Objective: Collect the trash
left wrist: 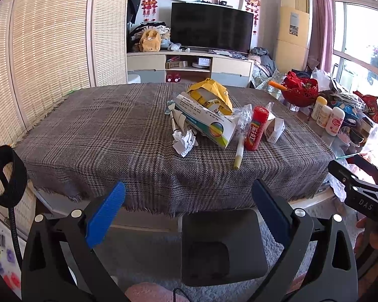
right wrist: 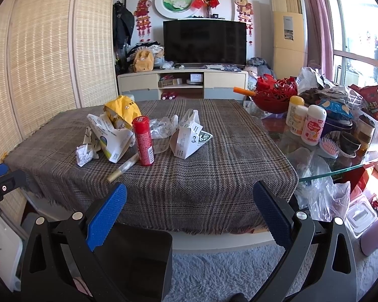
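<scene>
Your left gripper (left wrist: 189, 214) and right gripper (right wrist: 189, 214) both hang wide open and empty before the table edge, dark bin (left wrist: 221, 246) on the floor just below. On the plaid cloth (left wrist: 88, 138): crumpled paper (left wrist: 185, 142), pen (left wrist: 239, 153), red tube (left wrist: 258, 128) upright, torn white box (left wrist: 209, 123). Farther back, yellow bag (left wrist: 211, 93).

Left tool (left wrist: 189, 211) and right tool (right wrist: 189, 211) gape, both empty.

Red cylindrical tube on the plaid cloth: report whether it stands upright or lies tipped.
Upright: the red cylindrical tube stands on its end on the plaid cloth, cap up.
</scene>
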The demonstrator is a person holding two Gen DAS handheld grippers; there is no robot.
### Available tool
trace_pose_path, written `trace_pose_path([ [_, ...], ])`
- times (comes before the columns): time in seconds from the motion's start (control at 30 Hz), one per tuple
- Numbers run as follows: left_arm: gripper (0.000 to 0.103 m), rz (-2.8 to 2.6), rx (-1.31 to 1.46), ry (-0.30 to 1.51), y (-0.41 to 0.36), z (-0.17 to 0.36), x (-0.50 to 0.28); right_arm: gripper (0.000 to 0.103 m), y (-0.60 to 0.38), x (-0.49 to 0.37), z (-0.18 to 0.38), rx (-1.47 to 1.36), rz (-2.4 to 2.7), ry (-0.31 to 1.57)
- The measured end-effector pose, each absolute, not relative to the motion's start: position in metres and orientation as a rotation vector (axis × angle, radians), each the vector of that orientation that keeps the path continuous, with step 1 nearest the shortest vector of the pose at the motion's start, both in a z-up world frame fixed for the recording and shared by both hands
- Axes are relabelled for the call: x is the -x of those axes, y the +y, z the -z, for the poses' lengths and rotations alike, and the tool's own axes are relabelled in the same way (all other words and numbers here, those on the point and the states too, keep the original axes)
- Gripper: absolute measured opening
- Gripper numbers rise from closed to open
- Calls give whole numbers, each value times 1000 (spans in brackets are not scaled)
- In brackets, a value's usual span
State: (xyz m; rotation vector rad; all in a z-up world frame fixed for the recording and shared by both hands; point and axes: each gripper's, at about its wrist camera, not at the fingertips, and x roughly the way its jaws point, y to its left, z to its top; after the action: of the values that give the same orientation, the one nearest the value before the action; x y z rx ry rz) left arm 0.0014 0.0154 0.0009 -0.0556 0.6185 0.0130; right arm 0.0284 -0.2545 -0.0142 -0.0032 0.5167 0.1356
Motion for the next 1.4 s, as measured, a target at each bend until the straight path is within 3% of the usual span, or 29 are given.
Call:
trace_pose_path([
  [0.43, 95, 19, 74, 699, 29, 11, -28, 100, -256, -56, 19, -82, -212, 650],
  [0.9, 95, 37, 68, 823, 46, 26, -92, 100, -211, -108, 9, -59, -265, 688],
  [1.03, 95, 43, 52, 843, 45, 32, -110, 100, -210, -128, 9, -167, -293, 676],
  [1.1, 94, 46, 41, 853, 45, 34, -118, 96, -203, -137, 10, -138, -283, 670],
  [1.27, 83, 78, 13, 889, 43, 43, -137, 70, -196, -165, 25, -133, -285, 717],
  [1.4, 79, 123, 41, 899, 44, 48, -151, 62, -190, -174, 34, -120, -301, 737],
])
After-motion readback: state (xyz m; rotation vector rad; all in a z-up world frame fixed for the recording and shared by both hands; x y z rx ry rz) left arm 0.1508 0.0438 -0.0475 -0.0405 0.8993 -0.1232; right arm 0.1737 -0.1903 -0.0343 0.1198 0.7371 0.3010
